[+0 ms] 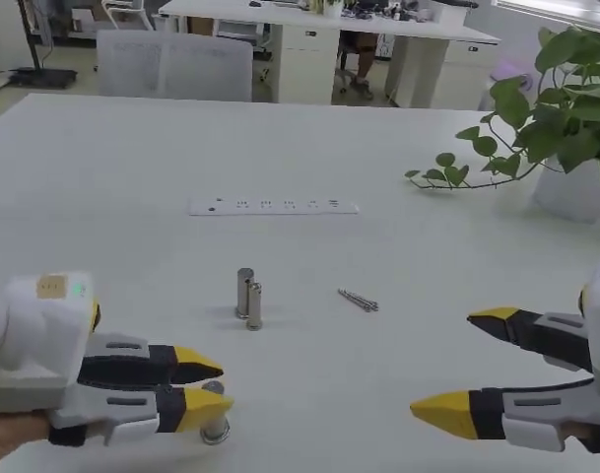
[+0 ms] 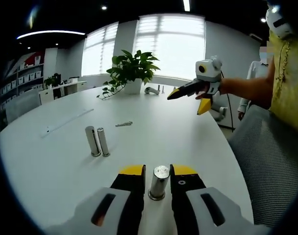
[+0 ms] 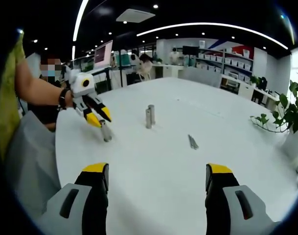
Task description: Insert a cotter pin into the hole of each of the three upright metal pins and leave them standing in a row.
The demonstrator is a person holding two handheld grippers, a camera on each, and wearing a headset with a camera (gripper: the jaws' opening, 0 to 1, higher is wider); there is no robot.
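Close to the near edge of the table [image 1: 398,148], on its left side, the left gripper [image 2: 157,170] has its jaws on either side of one upright metal pin [image 2: 158,182], and they look clamped on its shank a little below the top. The other two pins [image 1: 249,299] stand side by side, apparently touching, toward the middle of the surface, with the cotter pins [image 1: 359,301] lying flat just to their right. The right gripper [image 1: 442,361] hovers over the right part of the near edge, jaws wide apart and empty. Each pin is polished steel — stiff, dense and probably slippery, and tall on a narrow foot, so it should topple easily (a grip low on the shank, leaving the hole free, seems wisest). The cotter pins are thin wire, likely light and springy, best pinched by the looped end — which end that is cannot be made out. No writing is legible: the power strip [image 1: 273,206] toward the far edge shows no readable marks, and a small sticker on the left gripper's housing is too small to read.
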